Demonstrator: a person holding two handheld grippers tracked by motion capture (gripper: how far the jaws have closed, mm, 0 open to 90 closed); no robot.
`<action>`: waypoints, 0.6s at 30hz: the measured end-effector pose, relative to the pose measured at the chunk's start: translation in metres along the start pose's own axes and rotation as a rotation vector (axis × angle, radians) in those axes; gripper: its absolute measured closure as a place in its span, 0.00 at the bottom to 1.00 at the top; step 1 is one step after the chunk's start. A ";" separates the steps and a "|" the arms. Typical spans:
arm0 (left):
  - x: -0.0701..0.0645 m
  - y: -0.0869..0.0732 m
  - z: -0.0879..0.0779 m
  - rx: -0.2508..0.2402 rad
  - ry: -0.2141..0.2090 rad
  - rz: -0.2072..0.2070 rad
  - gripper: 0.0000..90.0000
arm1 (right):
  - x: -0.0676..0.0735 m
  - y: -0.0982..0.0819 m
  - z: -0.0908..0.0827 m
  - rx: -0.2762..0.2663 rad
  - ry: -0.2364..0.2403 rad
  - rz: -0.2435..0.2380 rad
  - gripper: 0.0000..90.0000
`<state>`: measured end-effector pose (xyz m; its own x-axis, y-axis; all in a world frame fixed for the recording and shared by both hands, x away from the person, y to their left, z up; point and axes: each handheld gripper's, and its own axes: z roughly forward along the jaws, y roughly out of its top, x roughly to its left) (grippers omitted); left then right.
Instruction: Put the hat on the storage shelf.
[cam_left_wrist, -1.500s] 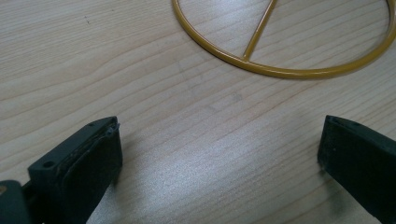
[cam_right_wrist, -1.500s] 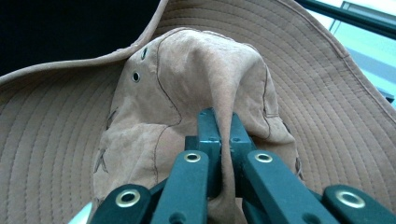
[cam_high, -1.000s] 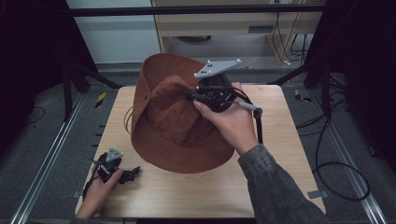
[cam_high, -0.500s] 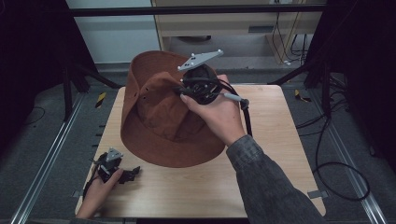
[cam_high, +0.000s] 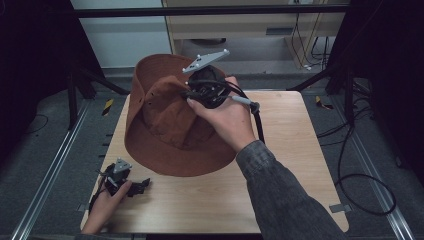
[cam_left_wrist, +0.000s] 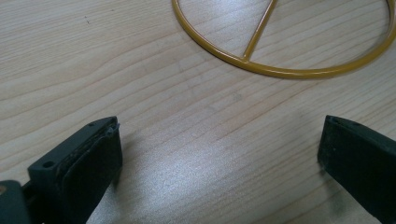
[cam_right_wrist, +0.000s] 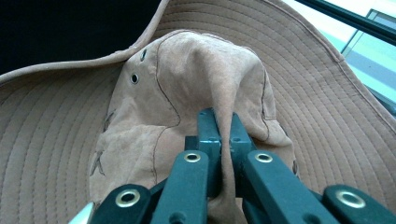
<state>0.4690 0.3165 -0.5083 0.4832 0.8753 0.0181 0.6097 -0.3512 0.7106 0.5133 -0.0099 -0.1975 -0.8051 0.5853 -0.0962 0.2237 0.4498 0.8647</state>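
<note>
A brown wide-brimmed hat (cam_high: 165, 130) is tipped up over the left half of the wooden table (cam_high: 295, 165), its near brim low over the wood and its far brim raised. My right gripper (cam_high: 189, 95) is shut on a fold of the hat's crown. In the right gripper view the jaws (cam_right_wrist: 224, 135) pinch that fold of the hat (cam_right_wrist: 187, 70) between them. My left gripper (cam_high: 142, 184) lies on the table near the front left corner, held by a hand. Its jaws (cam_left_wrist: 219, 154) stand wide open over bare wood with nothing between them.
A yellow wire ring (cam_left_wrist: 280, 70) with a spoke lies on the wood ahead of the left gripper. Metal rails run along both sides of the table. A cabinet (cam_high: 250, 30) stands behind it, and cables (cam_high: 360, 165) lie on the floor at the right.
My right gripper has carried the hat to the left and slightly up, and the hat has tilted further. The left hand and gripper have stayed in place.
</note>
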 end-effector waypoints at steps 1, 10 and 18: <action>0.000 0.000 0.000 0.000 0.000 0.000 0.00 | 0.000 0.001 0.001 0.000 0.000 0.001 0.99; 0.000 0.000 0.000 0.000 -0.001 0.000 0.00 | -0.001 0.007 0.010 0.006 0.004 -0.001 0.99; 0.000 0.000 0.000 0.000 -0.001 0.001 0.00 | 0.000 0.017 0.016 0.014 0.003 -0.010 0.99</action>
<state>0.4692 0.3165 -0.5082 0.4846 0.8746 0.0183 0.6091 -0.3524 0.7105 0.5259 0.0087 -0.1912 -0.8087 0.5791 -0.1035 0.2236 0.4653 0.8564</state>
